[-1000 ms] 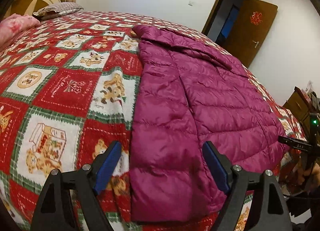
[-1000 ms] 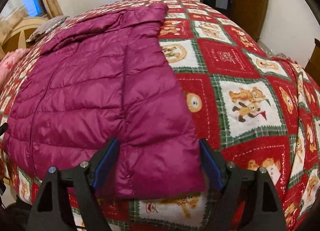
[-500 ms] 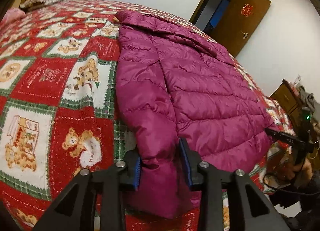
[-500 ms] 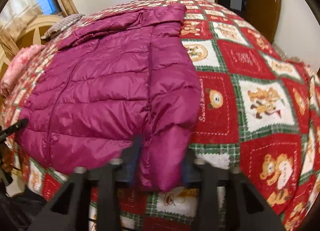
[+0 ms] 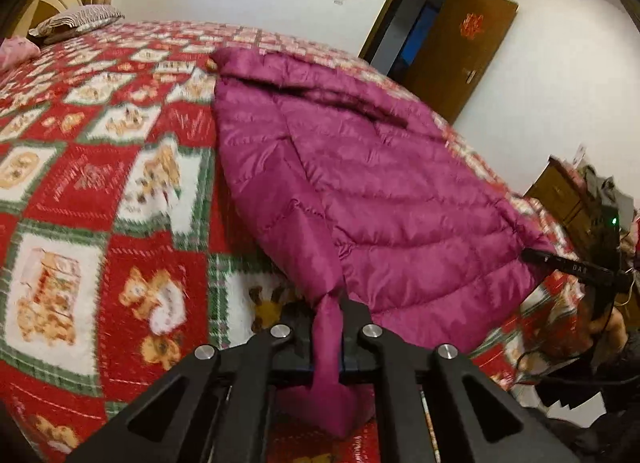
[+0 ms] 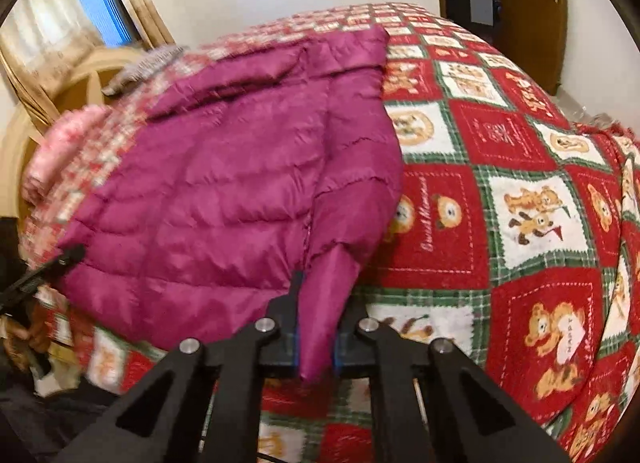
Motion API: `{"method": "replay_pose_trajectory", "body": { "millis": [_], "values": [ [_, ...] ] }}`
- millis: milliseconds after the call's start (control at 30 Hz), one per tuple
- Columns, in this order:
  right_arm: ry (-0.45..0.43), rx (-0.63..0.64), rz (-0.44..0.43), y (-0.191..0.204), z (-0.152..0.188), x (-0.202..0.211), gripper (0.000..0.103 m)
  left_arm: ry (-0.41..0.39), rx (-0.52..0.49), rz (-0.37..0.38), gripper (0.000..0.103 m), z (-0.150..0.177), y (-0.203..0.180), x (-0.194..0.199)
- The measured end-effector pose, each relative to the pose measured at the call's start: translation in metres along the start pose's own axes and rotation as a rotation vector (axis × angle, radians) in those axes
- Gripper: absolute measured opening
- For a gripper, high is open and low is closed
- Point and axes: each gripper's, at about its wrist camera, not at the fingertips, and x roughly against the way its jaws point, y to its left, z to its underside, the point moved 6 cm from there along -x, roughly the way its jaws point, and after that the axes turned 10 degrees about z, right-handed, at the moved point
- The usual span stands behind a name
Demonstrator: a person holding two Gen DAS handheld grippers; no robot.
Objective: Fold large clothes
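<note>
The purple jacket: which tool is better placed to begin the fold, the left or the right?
Neither clearly: the left tool and the right tool each pinch a near corner of the purple jacket. They probably should lift together.

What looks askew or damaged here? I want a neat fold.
Nothing looks damaged. The jacket lies flat on the bed, except its near corners, bunched where the left gripper and right gripper have just closed on them.
</note>
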Motion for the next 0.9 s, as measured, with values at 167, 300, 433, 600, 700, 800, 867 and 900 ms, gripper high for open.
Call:
{"method": "replay_pose_trajectory", "body": {
  "millis": [167, 300, 433, 600, 700, 800, 867, 900],
  "values": [
    [-0.031, -0.015, -0.072, 0.005, -0.003, 0.03, 0.013, -0.084, 0.006, 0.086, 0.004, -0.017, -0.013, 0.031],
    [-0.038, -0.023, -0.093, 0.006, 0.007, 0.051, 0.013, -0.112, -0.018, 0.097, 0.004, -0.016, -0.022, 0.053],
    [-0.046, -0.045, -0.122, 0.008, 0.023, 0.078, 0.013, -0.126, -0.021, 0.147, 0.004, -0.005, -0.031, 0.073],
    [-0.095, -0.063, -0.161, 0.008, 0.02, 0.121, 0.013, -0.164, -0.046, 0.2, 0.004, -0.009, -0.051, 0.107],
    [-0.159, -0.076, -0.177, 0.008, -0.002, 0.145, 0.013, -0.207, -0.071, 0.215, 0.004, -0.037, -0.063, 0.123],
    [-0.219, -0.11, -0.224, 0.006, -0.04, 0.16, 0.013, -0.233, -0.098, 0.188, 0.004, -0.08, -0.068, 0.126],
    [-0.247, -0.125, -0.247, 0.006, -0.066, 0.163, 0.013, -0.245, -0.102, 0.185, 0.005, -0.105, -0.066, 0.122],
    [-0.266, -0.127, -0.247, 0.006, -0.086, 0.162, 0.013, -0.248, -0.1, 0.168, 0.005, -0.128, -0.063, 0.112]
  ]
}}
